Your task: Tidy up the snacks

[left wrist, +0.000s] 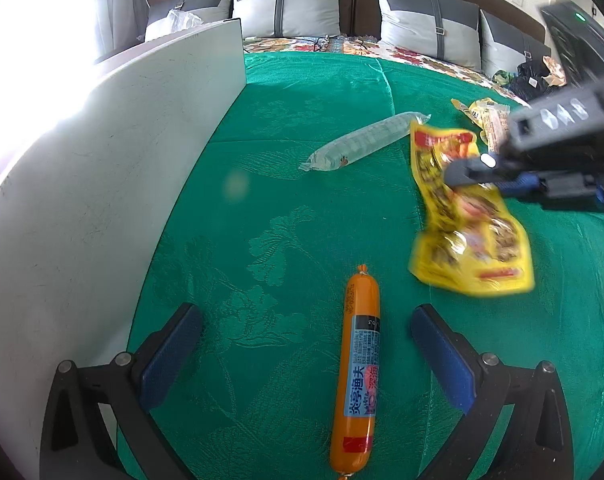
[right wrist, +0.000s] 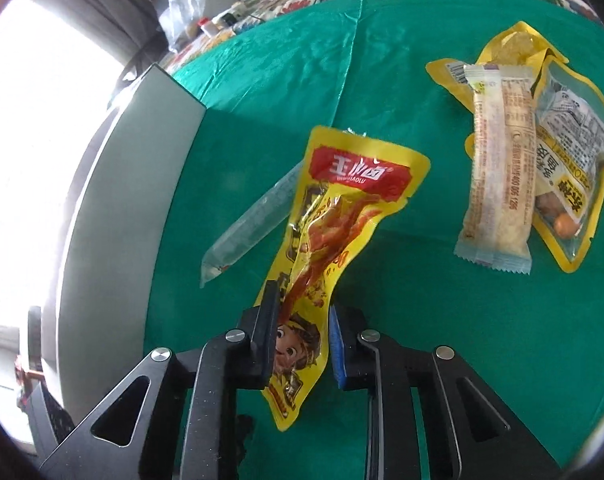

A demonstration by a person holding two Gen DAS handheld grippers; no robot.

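Note:
My right gripper (right wrist: pixel 304 320) is shut on a yellow snack packet (right wrist: pixel 342 200) with a red label, pinching it near its lower half. In the left wrist view that packet (left wrist: pixel 462 224) hangs blurred from the right gripper (left wrist: pixel 468 168), just above the green cloth (left wrist: pixel 282 100). My left gripper (left wrist: pixel 306 312) stands open low over the cloth. An orange sausage stick (left wrist: pixel 358 368) lies lengthwise between its fingers, nearer the right one, untouched. A clear tube-shaped packet (left wrist: pixel 366 142) lies further back, partly behind the yellow packet in the right wrist view (right wrist: pixel 254 220).
A white box wall (left wrist: pixel 102 160) stands along the left side of the cloth (right wrist: pixel 114 200). At the right lies a pile: a beige bar (right wrist: pixel 498 168) across yellow bags (right wrist: pixel 566 168). Pillows (left wrist: pixel 290 4) and a flowered bedspread lie behind.

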